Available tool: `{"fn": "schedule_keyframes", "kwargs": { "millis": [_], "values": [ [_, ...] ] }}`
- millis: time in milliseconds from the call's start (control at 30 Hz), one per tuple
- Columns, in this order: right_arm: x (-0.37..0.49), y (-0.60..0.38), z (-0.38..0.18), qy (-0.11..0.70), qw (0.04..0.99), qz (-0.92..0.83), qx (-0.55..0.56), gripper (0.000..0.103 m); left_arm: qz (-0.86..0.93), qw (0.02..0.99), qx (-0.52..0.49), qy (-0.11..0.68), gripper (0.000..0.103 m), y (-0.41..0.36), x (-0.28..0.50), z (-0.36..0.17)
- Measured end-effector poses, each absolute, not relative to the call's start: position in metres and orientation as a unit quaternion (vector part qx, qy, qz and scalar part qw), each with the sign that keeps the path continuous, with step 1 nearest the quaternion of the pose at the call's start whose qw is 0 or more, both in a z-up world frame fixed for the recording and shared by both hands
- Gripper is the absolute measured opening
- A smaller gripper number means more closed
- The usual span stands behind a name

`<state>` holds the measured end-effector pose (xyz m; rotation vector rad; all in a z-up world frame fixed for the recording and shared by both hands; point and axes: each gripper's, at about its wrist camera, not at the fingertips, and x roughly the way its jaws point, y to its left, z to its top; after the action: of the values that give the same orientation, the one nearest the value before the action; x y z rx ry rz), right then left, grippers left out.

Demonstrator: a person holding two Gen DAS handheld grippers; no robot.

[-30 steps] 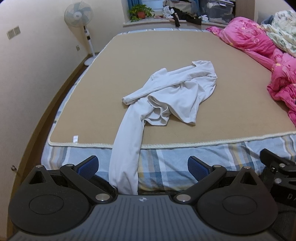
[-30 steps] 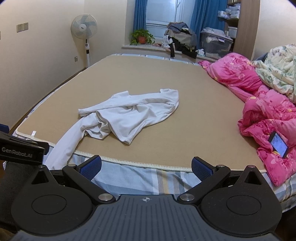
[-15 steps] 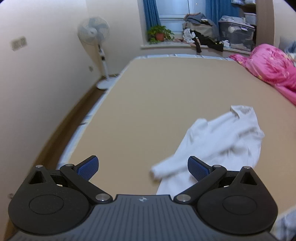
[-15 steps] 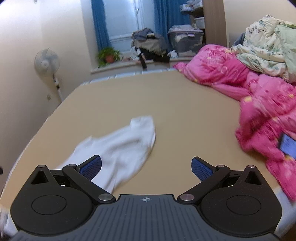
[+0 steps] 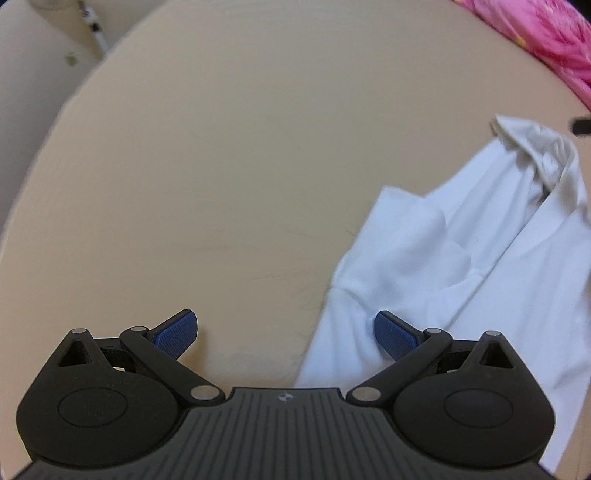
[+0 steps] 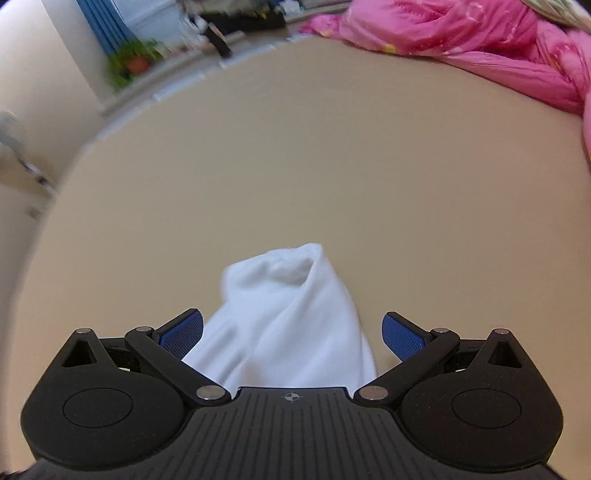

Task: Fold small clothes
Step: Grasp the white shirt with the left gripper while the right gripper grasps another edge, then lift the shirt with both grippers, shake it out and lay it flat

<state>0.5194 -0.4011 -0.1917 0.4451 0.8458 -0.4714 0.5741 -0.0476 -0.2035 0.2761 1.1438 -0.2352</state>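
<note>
Tan bed mat fills both views, pink quilt along its far right edge. White garment lies crumpled on the mat. Left gripper low over the mat, pitched down, jaws wide apart, garment under its right finger only. Right gripper also low, jaws spread, a bunched fold of the garment between them, not clamped.

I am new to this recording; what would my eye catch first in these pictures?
First, the white garment lying rumpled on the tan bed cover, beside the open left gripper and between the fingers of the open right gripper. Next, the pink quilt piled along the bed's far right.
</note>
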Motion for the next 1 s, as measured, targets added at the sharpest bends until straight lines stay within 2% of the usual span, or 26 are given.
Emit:
{"fn": "schedule_keyframes", "kwargs": {
  "millis": [67,100,133,167,233,300,367,467,500,533,567,600,633,667,867,1000],
  "values": [
    [0.542,-0.402,-0.214,0.428,0.855,-0.245,0.159,0.102,-0.125,0.82,0.122,0.545,0.103,-0.052,0.583,-0.213],
    [0.549,-0.403,-0.223,0.447,0.849,-0.247,0.136,0.088,-0.126,0.821,0.118,0.544,0.102,-0.054,0.587,-0.215],
    [0.552,-0.403,-0.23,0.463,0.844,-0.244,0.118,0.066,-0.124,0.821,0.114,0.545,0.098,-0.055,0.589,-0.216],
    [0.55,-0.407,-0.234,0.472,0.845,-0.222,0.122,0.004,-0.127,0.821,0.103,0.547,0.083,-0.056,0.591,-0.215],
    [0.533,-0.41,-0.222,0.445,0.862,-0.201,0.139,0.006,-0.146,0.818,0.07,0.552,0.063,-0.058,0.59,-0.211],
    [0.507,-0.402,-0.189,0.399,0.895,-0.164,0.114,0.004,-0.149,0.82,0.072,0.548,0.052,-0.062,0.584,-0.207],
    [0.473,-0.386,-0.143,0.344,0.928,-0.116,0.077,0.004,-0.149,0.823,0.079,0.543,0.032,-0.063,0.578,-0.204],
    [0.411,-0.358,-0.07,0.27,0.961,-0.048,0.044,0.004,-0.151,0.83,0.071,0.532,0.03,-0.059,0.559,-0.192],
    [0.391,-0.348,-0.047,0.252,0.967,-0.025,0.032,0.004,-0.158,0.834,0.064,0.525,0.031,-0.055,0.55,-0.185],
    [0.368,-0.339,-0.025,0.233,0.972,-0.001,0.016,0.004,-0.163,0.84,0.056,0.515,0.038,-0.048,0.539,-0.177],
    [0.347,-0.326,-0.004,0.216,0.976,0.022,-0.007,0.003,-0.171,0.845,0.05,0.504,0.056,-0.042,0.528,-0.169],
    [0.324,-0.314,0.016,0.196,0.979,0.044,-0.033,0.003,-0.179,0.852,0.045,0.491,0.067,-0.035,0.516,-0.161],
    [0.305,-0.302,0.033,0.18,0.98,0.061,-0.058,0.003,-0.185,0.862,0.041,0.471,0.085,-0.027,0.501,-0.152],
    [0.282,-0.287,0.048,0.161,0.98,0.081,-0.085,0.003,-0.188,0.876,0.039,0.443,0.092,-0.018,0.486,-0.142],
    [0.196,-0.252,0.112,0.106,0.971,0.149,-0.155,0.003,-0.218,0.912,0.052,0.343,0.092,0.026,0.428,-0.115],
    [0.18,-0.242,0.133,0.116,0.967,0.152,-0.17,0.003,-0.272,0.912,0.044,0.304,0.1,0.026,0.415,-0.114]
  ]
}}
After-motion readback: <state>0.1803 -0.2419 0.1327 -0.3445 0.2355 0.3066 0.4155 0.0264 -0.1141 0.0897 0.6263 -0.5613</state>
